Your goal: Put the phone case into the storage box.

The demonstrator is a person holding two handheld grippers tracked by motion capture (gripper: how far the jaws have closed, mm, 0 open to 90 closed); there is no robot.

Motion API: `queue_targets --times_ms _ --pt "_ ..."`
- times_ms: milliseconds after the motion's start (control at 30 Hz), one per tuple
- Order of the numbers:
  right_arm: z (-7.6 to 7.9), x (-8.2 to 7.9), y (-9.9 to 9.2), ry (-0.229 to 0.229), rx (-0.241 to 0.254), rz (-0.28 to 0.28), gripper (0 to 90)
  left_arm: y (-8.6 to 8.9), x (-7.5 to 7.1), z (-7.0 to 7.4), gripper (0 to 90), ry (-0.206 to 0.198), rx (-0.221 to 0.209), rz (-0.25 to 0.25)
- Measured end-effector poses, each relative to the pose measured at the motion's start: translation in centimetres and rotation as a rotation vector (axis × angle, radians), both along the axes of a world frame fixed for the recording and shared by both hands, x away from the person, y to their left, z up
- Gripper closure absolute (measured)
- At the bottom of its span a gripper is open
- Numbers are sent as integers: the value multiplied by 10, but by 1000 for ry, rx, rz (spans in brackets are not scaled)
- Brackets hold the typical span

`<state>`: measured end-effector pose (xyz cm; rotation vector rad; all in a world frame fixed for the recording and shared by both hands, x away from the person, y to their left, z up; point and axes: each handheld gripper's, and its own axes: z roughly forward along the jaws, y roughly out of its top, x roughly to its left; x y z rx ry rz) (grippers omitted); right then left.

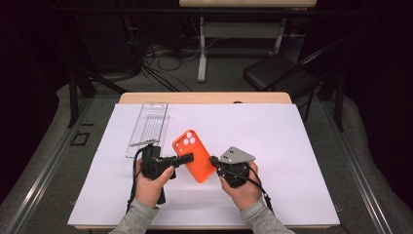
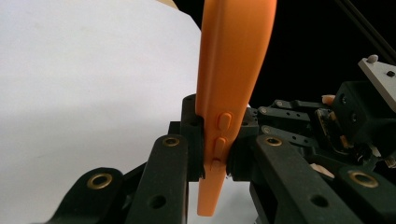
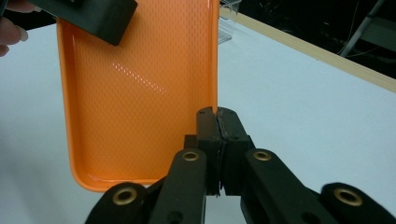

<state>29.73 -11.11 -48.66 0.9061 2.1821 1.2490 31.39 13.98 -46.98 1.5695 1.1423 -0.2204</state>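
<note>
Orange phone case (image 1: pixel 193 155): it was held just above the white sheet (image 1: pixel 272 146) near the middle of the table, between the two grippers, its camera cut-outs toward the far side in the high view. In the right gripper view its dimpled inner face (image 3: pixel 140 93) was turned to the camera.

Left gripper (image 1: pixel 187 158): its jaws were pressed onto the case's side wall, one pad on each face of the edge beside the raised side buttons (image 2: pixel 224 120), as the left gripper view showed.

Right gripper (image 1: pixel 214 161): its jaws were nearly together, pinching the thin rim on the case's opposite long edge (image 3: pixel 216 100); the hold covered very little of the rim.

Clear plastic packaging tray (image 1: pixel 148 127): it lay flat on the sheet, beyond the left hand and apart from the case.

Surroundings: a wooden table edge (image 1: pixel 204 97) lay past the sheet, with a black chair (image 1: pixel 280 73) and floor cables behind it.

Risk, slip: the right hold sat on a narrow lip, so any pull outward could probably peel the rim out of the jaws.

Risk, twist: with a soft case gripped at two edges, uneven hand motion would likely bend it or swing it down onto the sheet.

Risk, buttons: squeezing near the buttons could let the left pads skid along the smooth wall.
</note>
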Motion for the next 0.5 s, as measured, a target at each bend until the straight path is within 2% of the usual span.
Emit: queue_targets --times_ms 500 --pt "-1 0 0 13 6 7 885 2 1 -1 809 13 -6 1"
